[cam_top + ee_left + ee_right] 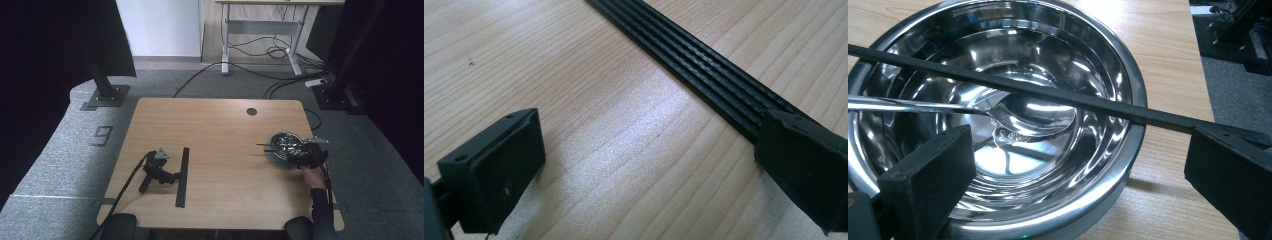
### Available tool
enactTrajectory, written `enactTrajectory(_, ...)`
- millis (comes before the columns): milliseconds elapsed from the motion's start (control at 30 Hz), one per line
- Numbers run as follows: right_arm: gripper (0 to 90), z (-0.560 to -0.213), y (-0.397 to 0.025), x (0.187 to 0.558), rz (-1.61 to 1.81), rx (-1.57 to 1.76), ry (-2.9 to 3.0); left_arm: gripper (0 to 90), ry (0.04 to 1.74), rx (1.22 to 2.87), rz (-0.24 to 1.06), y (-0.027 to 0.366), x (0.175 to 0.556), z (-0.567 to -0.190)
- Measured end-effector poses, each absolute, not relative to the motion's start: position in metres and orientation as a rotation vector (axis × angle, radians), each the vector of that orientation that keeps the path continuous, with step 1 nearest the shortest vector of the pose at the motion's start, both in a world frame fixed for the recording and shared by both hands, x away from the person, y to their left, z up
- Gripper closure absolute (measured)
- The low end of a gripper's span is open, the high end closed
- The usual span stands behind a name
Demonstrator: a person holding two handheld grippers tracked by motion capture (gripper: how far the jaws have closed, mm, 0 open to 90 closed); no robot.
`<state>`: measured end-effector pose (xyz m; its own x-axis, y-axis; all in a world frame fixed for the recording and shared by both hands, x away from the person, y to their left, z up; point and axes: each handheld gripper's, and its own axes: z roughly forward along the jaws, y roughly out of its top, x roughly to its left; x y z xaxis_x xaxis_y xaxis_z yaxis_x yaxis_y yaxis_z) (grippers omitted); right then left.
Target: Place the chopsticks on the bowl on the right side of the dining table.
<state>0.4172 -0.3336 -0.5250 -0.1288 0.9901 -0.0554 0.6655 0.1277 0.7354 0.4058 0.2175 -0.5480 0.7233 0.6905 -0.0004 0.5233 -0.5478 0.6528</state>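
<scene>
A shiny steel bowl (284, 145) (1128, 75) stands near the table's right edge. A metal spoon (1033, 112) lies in it and a thin black stick (1048, 95) (265, 146) lies across its rim. A person's hand holds my right gripper (301, 153) (1073, 160) low over the bowl's near side, open, its jaws wide apart with the stick passing just above the right one. My left gripper (172, 176) (649, 150) lies on the table at the left with no hand on it, open on bare wood. A long black ribbed strip (182, 176) (704, 70) runs past its right jaw.
The wooden table (220, 130) has a round cable hole (251, 111) at the back right. Grey carpet with a "9" marking (102, 135) surrounds it. Black stand bases (106, 95) flank it, and a desk (260, 30) with floor cables stands behind.
</scene>
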Motion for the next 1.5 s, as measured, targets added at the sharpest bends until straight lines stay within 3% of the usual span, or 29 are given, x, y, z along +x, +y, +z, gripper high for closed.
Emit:
enactTrajectory(533,0.3,-0.511,-0.334,0.405,0.786,1.574,1.836,0.0,0.915,2.283,0.339,0.217,0.406,-0.548)
enactTrajectory(1500,0.0,-0.506,-0.324,0.346,0.816,1.438,2.02,0.0,0.914,2.283,0.339,0.218,0.406,-0.548)
